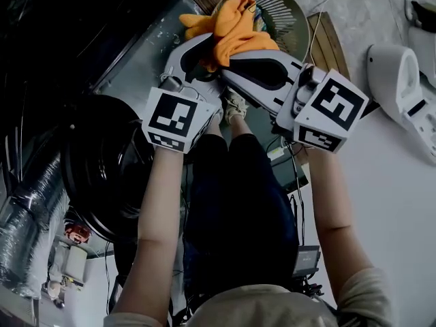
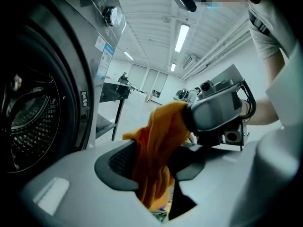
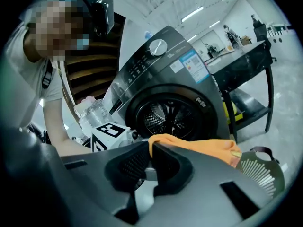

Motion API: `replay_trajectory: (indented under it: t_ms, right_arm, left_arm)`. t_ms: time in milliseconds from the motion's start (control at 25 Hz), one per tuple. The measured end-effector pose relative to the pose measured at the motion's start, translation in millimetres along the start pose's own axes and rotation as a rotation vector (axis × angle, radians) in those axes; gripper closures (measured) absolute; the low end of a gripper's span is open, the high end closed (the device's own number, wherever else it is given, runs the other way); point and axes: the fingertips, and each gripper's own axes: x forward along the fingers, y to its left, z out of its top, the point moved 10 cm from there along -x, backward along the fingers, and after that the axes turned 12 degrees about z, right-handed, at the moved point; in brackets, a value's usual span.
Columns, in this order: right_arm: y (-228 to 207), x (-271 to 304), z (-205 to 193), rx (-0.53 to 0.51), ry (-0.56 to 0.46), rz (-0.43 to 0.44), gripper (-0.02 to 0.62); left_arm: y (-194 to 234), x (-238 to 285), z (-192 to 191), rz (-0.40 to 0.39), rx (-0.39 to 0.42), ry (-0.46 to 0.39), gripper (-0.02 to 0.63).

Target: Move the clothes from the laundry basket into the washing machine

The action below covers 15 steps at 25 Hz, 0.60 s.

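While the right gripper (image 3: 150,157) clamps the orange cloth (image 1: 238,36) above the laundry basket (image 1: 283,16), the left gripper (image 2: 154,162) holds its jaws apart. The cloth hangs between them.

B/w marker cubes (image 1: 174,118) (sq. codes), beige sleeves (image 1: 366,295)

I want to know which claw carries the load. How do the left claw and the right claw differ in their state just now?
The left claw has its jaws apart, while the right claw has them closed. The orange cloth only hangs between the left claw's open jaws, whereas the right claw pinches its edge. Both meet at the same cloth, near the washing machine.
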Motion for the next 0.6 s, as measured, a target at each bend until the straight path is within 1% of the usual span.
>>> replay_trajectory:
  t_ms: [80,160,200,240,320,360,400,480,520,560,600]
  right_arm:
    - [0,0,0,-0.03,-0.007,-0.033,0.569]
    - [-2,0,-3,-0.082,0.008,-0.086,0.569]
    - [-4,1,-6,-0.108,0.03,-0.112,0.557]
    - [-7,3,-10,-0.13,0.064,-0.135,0.519]
    - [-18,9,-20,-0.172,0.147,-0.175,0.401]
    - [-27,13,-26,-0.199,0.191,-0.195,0.365]
    - [-36,20,-32,-0.228,0.236,-0.209,0.356]
    - [-54,38,-41,-0.29,0.336,-0.22,0.313]
    - [-63,48,-44,-0.32,0.378,-0.22,0.301]
    - [-71,59,-46,-0.342,0.408,-0.219,0.267]
    - [-78,70,-48,-0.356,0.42,-0.214,0.256]
  left_arm:
    - [2,-3,-1,0.013,0.005,-0.001,0.447]
    - [10,-8,-3,0.036,-0.031,0.008,0.457]
    - [17,-12,-5,0.05,-0.056,0.01,0.461]
    - [24,-15,-8,0.064,-0.081,0.01,0.465]
    - [41,-22,-12,0.083,-0.115,0.006,0.468]
    - [48,-25,-14,0.088,-0.118,0.005,0.468]
    - [54,-27,-15,0.092,-0.113,0.007,0.468]
    - [64,-32,-15,0.106,-0.104,0.014,0.468]
    - [67,-36,-15,0.112,-0.118,0.011,0.468]
    - [71,-40,-16,0.114,-0.147,0.001,0.47]
    - [74,-45,-16,0.11,-0.182,-0.015,0.472]
